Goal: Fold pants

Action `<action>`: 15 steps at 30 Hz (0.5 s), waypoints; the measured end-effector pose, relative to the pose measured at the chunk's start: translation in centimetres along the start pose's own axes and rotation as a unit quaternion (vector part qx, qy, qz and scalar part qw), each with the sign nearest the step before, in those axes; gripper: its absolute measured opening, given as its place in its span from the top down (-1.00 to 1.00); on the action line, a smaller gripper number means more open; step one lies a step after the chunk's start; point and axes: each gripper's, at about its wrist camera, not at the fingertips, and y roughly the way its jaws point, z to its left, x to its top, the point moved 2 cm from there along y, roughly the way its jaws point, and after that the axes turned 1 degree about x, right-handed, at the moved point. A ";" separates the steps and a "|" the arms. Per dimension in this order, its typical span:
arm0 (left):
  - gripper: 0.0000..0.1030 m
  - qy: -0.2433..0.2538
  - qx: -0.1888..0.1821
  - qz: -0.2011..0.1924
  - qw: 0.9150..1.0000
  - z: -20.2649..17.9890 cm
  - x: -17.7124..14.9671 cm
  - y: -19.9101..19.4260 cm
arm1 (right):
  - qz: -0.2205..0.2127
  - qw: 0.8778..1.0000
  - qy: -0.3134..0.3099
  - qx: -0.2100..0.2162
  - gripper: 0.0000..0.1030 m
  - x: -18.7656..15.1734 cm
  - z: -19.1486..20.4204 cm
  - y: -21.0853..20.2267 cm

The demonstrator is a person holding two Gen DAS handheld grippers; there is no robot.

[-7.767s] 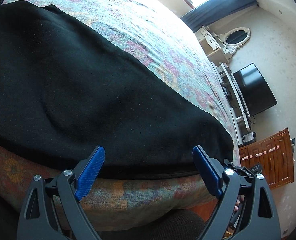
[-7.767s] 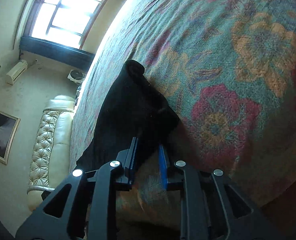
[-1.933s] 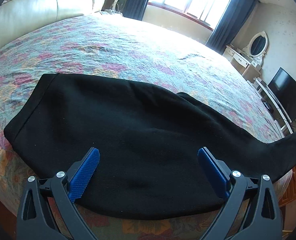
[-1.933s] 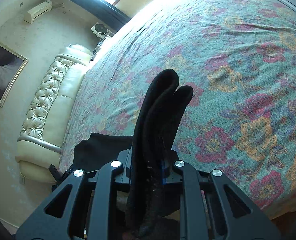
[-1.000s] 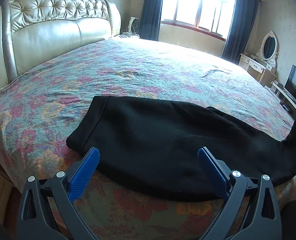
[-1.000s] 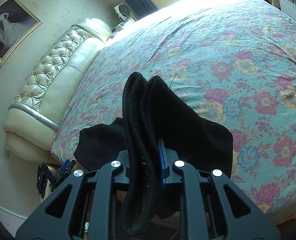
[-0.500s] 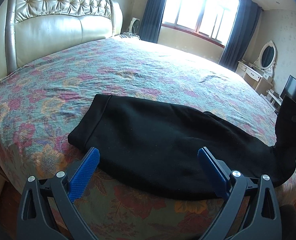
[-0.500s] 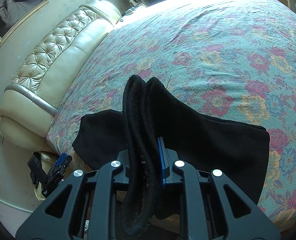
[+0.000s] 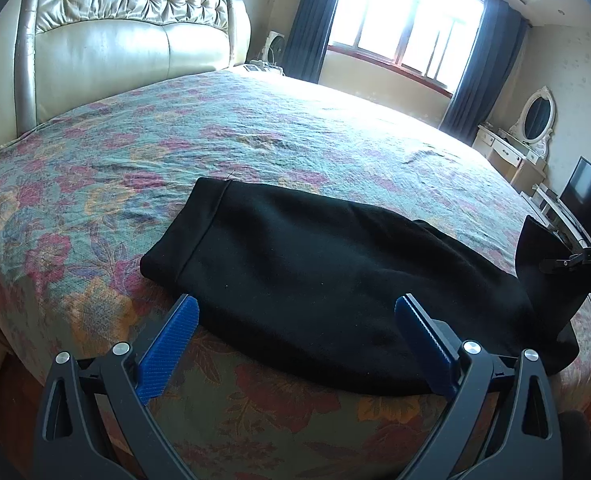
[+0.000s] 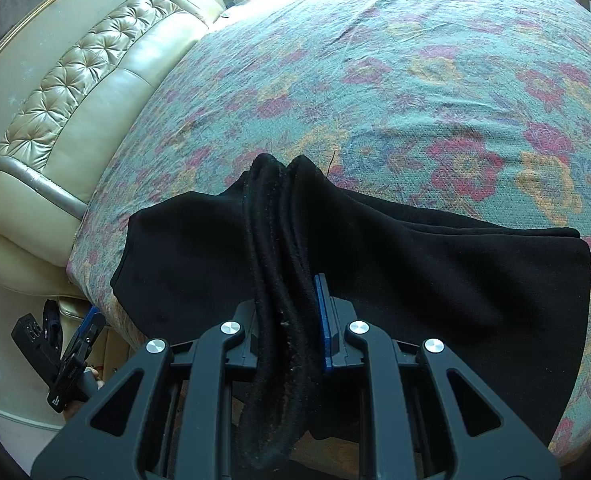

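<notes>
Black pants point(image 9: 319, 276) lie along the near edge of a bed with a floral cover point(image 9: 255, 140), waistband to the left. My left gripper point(image 9: 295, 344) is open and empty just short of the pants. My right gripper point(image 10: 291, 312) is shut on the bunched leg hems point(image 10: 279, 240) and holds them lifted above the rest of the pants point(image 10: 455, 272). In the left wrist view the lifted end point(image 9: 543, 276) stands up at the right, with the right gripper point(image 9: 587, 260) at the frame edge. The left gripper point(image 10: 75, 356) shows low left in the right wrist view.
A cream tufted headboard point(image 9: 127, 40) stands at the bed's left end. A bright window with dark curtains point(image 9: 407, 28) is behind the bed. A dresser with an oval mirror point(image 9: 535, 116) and a TV point(image 9: 583, 188) stand at the right.
My right gripper has carried the leg hems up and over toward the waistband end, so more of the leg is doubled over. My left gripper has drawn back, still open.
</notes>
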 end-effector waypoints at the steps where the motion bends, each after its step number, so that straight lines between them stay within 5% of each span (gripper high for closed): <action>1: -0.90 -0.002 -0.001 0.000 1.000 0.0 -0.1 0.0 | 0.001 1.000 0.002 -0.002 0.64 0.0 0.0 0.5; 8: -0.90 -0.007 0.001 0.005 1.000 0.6 -0.5 0.4 | 0.012 1.000 0.013 -0.011 0.58 -0.2 0.0 4.1; 15: -0.90 -0.015 0.006 0.010 1.000 1.2 -1.0 0.5 | 0.019 0.999 0.029 0.023 0.07 -0.8 0.7 5.8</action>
